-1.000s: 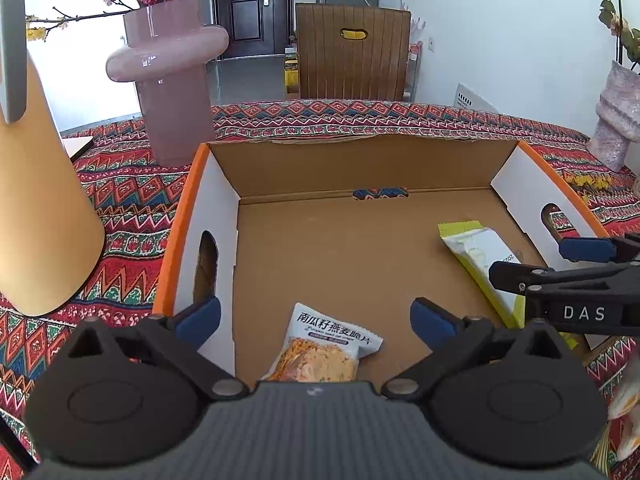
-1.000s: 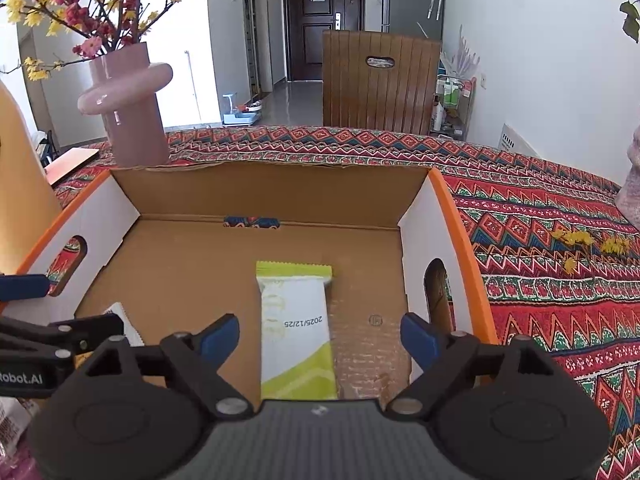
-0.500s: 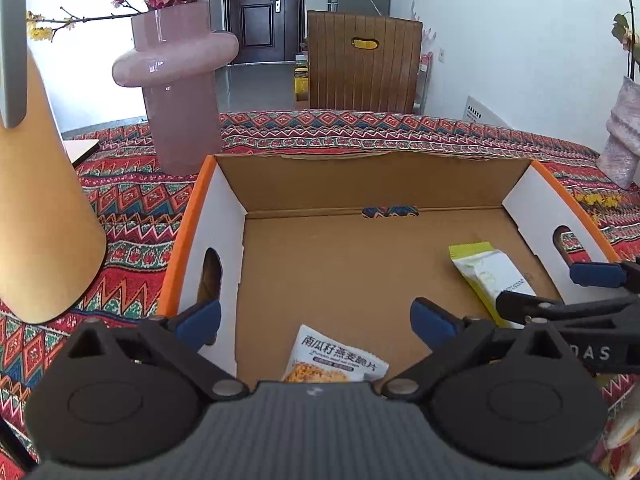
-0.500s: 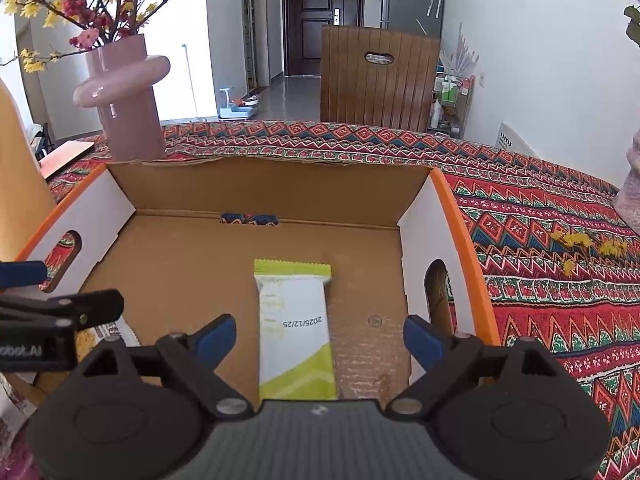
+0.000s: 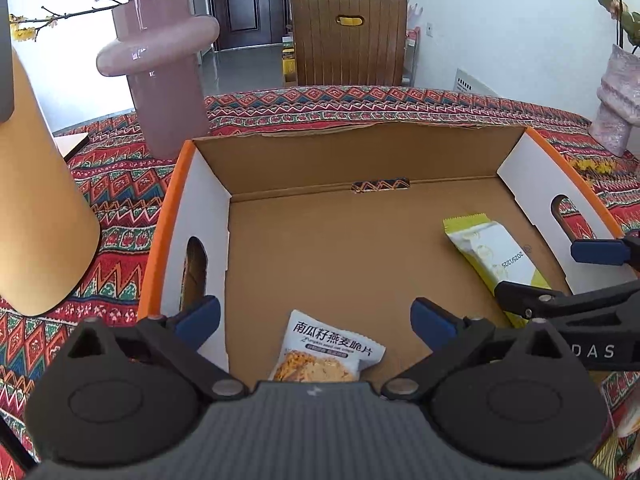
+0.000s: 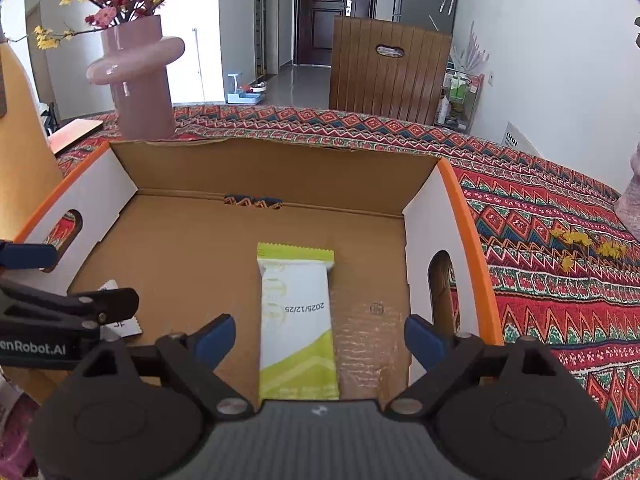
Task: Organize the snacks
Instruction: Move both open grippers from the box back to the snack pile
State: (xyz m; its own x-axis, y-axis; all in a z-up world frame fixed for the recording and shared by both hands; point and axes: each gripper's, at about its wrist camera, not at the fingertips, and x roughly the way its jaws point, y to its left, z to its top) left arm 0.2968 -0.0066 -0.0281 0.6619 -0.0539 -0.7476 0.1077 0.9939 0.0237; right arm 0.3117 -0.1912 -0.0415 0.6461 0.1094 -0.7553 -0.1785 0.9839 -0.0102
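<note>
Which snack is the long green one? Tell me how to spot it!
Find the big cardboard box with orange edges on the patterned tablecloth. On its floor, near the right wall, lies the long green-and-white bar. The other snack is a squarish white packet picturing orange crisps.

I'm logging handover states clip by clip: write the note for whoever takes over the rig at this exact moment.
Left gripper: open, empty, over the near edge of the cardboard box.
Right gripper: open, empty, at the box's near right.
In the box: an oat crisp packet lying flat at near left, and a green-and-white snack bar lying flat at near right, apart from each other.
Done: two snacks placed.
Left: packaging shows at the frame edges outside the box, possibly more snacks; I cannot tell how many.
</note>
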